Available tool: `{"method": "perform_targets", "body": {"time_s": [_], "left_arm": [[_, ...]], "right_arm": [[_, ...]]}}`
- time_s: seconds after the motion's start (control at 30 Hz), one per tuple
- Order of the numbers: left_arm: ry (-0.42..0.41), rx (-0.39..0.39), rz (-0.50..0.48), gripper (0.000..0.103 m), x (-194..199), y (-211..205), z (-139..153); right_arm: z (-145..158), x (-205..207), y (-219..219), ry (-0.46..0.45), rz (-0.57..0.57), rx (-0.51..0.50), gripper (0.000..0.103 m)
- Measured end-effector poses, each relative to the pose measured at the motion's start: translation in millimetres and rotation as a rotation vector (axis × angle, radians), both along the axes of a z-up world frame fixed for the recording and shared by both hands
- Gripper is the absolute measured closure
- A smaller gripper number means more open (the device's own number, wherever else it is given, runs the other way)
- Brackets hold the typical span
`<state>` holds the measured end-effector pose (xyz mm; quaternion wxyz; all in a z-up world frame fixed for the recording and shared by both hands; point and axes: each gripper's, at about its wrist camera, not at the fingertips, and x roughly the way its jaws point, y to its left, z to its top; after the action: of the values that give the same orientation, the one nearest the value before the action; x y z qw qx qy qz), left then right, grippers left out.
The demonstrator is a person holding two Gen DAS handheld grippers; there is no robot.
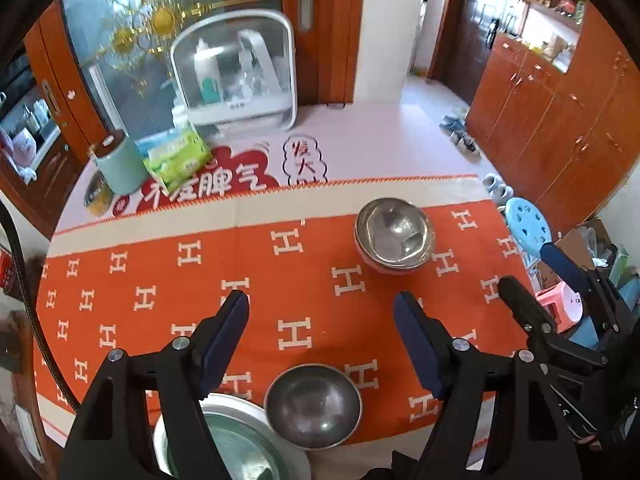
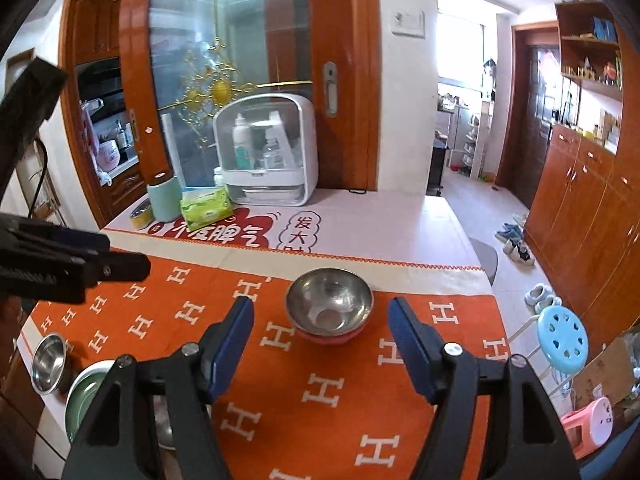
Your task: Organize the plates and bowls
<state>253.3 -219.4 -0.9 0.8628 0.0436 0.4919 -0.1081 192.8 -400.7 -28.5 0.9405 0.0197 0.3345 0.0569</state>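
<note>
Both grippers hang over an orange cloth (image 2: 320, 392) patterned with white H shapes, spread across a table.

The left gripper (image 1: 322, 316) has its jaws standing wide with only cloth showing between the blue pads; it holds nothing. The right gripper (image 2: 320, 320) is likewise wide open and empty — in the right wrist view a steel bowl (image 2: 329, 304) sits beyond the fingertips at about 12 o'clock, framed by the gap but apart from both pads. This bowl rests in a pink bowl (image 2: 328, 337), of which only the rim shows beneath.

In the left wrist view the same stacked pair lies at 1 o'clock, well apart from the jaws. Nearer, at 6 o'clock, a second steel bowl (image 1: 313, 406) stands on the cloth's near edge, and at 7 o'clock a white-rimmed green plate (image 1: 236, 440) is largely covered by the left finger and cut off by the frame.

At the table's far side, around 11 o'clock, stand a white clear-fronted storage box (image 1: 236, 72), a pale green canister (image 1: 120, 164) and a green tissue pack (image 1: 178, 158). Nothing lies on the cloth between the grippers and the stacked bowls.

Off the table at 3 o'clock are a blue stool (image 1: 528, 228) and a pink stool (image 1: 562, 306), partly hidden behind the right gripper's frame.
</note>
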Motion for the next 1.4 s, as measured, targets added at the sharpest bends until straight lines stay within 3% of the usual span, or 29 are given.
{"method": "perform_targets", "body": {"time_s": [0.37, 0.77, 1.03, 1.4], "left_arm": [[0.104, 0.009, -0.019, 0.029, 59, -38, -53], [0.246, -0.017, -0.031, 0.029, 120, -74, -134], [0.323, -0.106, -0.013, 0.029, 142, -78, -178], [0.386, -0.159, 0.009, 0.034, 156, -79, -212]], "right_arm": [[-50, 55, -36, 0.124, -0.04, 0.145, 0.033], [-120, 101, -56, 0.267, -0.039, 0.262, 0.033], [-152, 116, -57, 0.298, -0.021, 0.314, 0.033], [-176, 128, -54, 0.317, -0.016, 0.358, 0.033]]}}
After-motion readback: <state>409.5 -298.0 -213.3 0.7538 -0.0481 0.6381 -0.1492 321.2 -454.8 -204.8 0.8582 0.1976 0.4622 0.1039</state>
